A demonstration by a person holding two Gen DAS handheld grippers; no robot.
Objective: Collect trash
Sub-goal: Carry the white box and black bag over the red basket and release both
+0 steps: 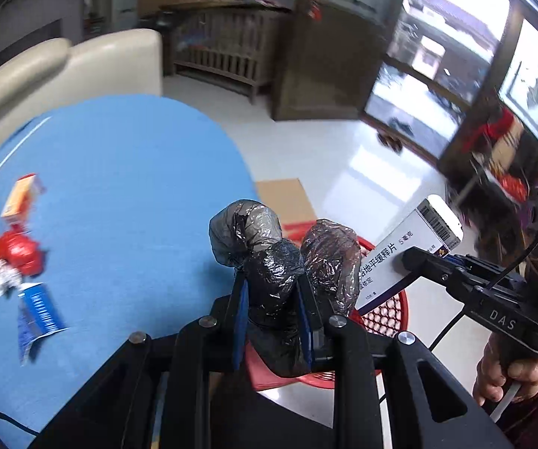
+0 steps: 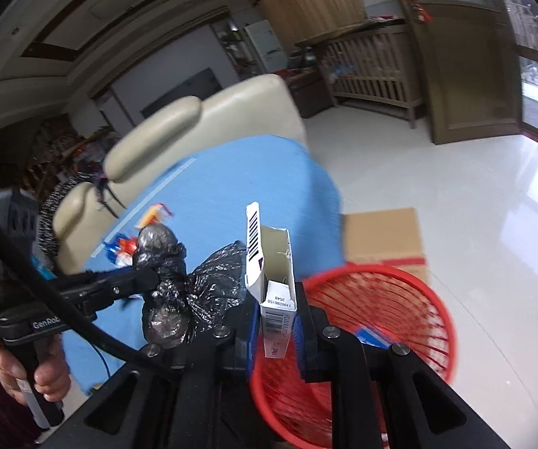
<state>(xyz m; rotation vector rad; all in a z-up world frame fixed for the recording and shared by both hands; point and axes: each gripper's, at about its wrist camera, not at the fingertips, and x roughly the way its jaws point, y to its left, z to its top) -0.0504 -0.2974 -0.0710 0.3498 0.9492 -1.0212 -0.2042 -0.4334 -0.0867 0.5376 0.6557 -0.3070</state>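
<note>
Left gripper [image 1: 274,292] "GenRob", right gripper [image 2: 276,321] "DAS"; box [image 2: 274,299] barcoded.

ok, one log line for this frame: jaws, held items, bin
left gripper: shut on black plastic bag | right gripper: shut on white carton | red basket: below both

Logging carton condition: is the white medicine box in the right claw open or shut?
Open. The white medicine box has its end flap raised, showing the hollow inside, in the right claw.
</note>
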